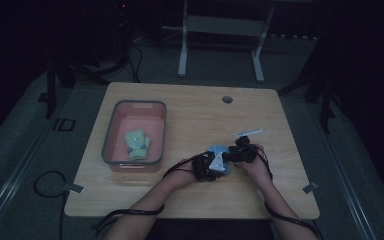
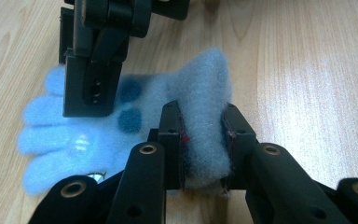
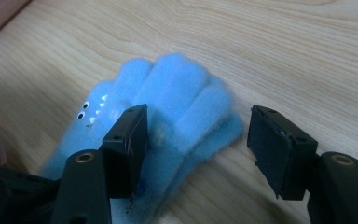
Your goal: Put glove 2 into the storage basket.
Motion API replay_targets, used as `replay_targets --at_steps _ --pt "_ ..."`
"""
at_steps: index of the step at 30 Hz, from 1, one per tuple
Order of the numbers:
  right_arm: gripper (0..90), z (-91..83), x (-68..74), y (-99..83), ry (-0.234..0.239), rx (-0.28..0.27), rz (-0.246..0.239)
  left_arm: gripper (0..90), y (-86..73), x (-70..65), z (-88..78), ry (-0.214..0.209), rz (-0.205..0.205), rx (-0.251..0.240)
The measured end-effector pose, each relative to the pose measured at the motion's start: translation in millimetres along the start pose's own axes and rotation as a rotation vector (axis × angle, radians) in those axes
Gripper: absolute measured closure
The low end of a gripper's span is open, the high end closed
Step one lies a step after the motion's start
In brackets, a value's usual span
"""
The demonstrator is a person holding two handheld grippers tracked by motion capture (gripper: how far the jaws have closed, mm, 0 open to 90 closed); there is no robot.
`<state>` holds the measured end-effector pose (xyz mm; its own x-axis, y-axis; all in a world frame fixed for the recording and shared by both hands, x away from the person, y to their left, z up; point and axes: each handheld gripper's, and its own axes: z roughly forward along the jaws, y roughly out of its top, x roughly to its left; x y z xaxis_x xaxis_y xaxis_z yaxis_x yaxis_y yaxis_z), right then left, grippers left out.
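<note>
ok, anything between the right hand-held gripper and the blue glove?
Nothing visible. The right hand-held gripper hangs open right at the finger end of the blue glove, one jaw over the fingers, the other beside them over bare table. The left hand-held gripper is shut on the cuff end.

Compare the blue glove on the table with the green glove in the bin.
The blue glove lies on the wooden table between both grippers; the green glove lies untouched in the pink bin. The blue glove's cuff is pinched by the left gripper; the green glove is free. Both are small fuzzy gloves.
</note>
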<state>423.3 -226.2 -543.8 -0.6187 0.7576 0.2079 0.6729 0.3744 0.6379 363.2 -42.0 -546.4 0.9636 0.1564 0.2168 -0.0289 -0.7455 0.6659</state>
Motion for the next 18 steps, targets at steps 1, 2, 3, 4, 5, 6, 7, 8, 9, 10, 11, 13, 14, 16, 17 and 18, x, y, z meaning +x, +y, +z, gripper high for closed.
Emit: replay_targets --at_steps 1,2,3,4,5,6,7,8,9,10,11,13,14,16,17,18 --pt "38.1 -0.4 1.0 -0.3 -0.003 0.003 0.004 74.2 -0.2 0.4 0.0 -0.003 -0.001 0.001" --pt "39.5 -0.8 2.1 -0.9 -0.008 0.004 0.004 74.3 -0.5 1.1 0.3 -0.005 0.000 -0.002" --pt "42.6 -1.5 4.1 -1.7 -0.014 0.006 0.016 74.4 -0.8 1.9 0.6 -0.010 -0.006 -0.004" --pt "46.0 -1.7 6.4 -2.5 -0.010 0.006 0.024 74.5 -1.0 2.7 0.5 -0.015 -0.008 -0.004" --pt "48.6 -1.7 8.4 -2.8 -0.002 0.011 0.021 74.6 -1.1 3.0 0.7 -0.016 -0.002 -0.004" --pt "48.8 -1.0 10.0 -2.7 0.012 0.013 0.022 74.7 -1.0 3.4 0.8 -0.019 0.000 -0.003" --pt "48.1 -0.3 10.0 -2.5 0.022 0.011 0.021 74.8 -1.0 3.8 0.9 -0.022 -0.001 -0.003" --pt "47.6 0.7 9.7 -1.8 0.034 0.008 0.026 74.9 -0.7 4.2 0.9 -0.024 0.004 0.001" --pt "47.6 1.5 9.5 -0.8 0.051 0.011 0.036 74.9 -0.5 4.5 0.8 -0.025 0.007 0.003" --pt "47.7 2.5 9.6 0.3 0.069 0.015 0.042 75.0 -0.5 4.6 0.9 -0.027 0.005 0.003" --pt "47.8 3.6 10.0 1.4 0.084 0.020 0.040 75.0 -0.8 4.9 0.9 -0.029 0.002 0.001" --pt "48.1 5.6 11.3 3.3 0.110 0.029 0.029 75.2 -1.5 5.8 0.5 -0.031 0.001 0.003" --pt "48.6 6.4 11.8 4.4 0.114 0.033 0.027 75.2 -1.8 6.0 0.4 -0.032 -0.001 0.003" --pt "51.0 8.3 13.0 5.8 0.125 0.037 0.013 75.2 -2.4 6.0 0.1 -0.029 -0.005 0.001" --pt "53.4 9.2 13.9 6.1 0.132 0.040 0.003 75.2 -2.6 5.9 -0.1 -0.028 -0.006 0.002" --pt "55.0 10.3 15.2 6.3 0.138 0.040 -0.009 75.2 -2.8 6.0 -0.3 -0.027 -0.007 0.002"
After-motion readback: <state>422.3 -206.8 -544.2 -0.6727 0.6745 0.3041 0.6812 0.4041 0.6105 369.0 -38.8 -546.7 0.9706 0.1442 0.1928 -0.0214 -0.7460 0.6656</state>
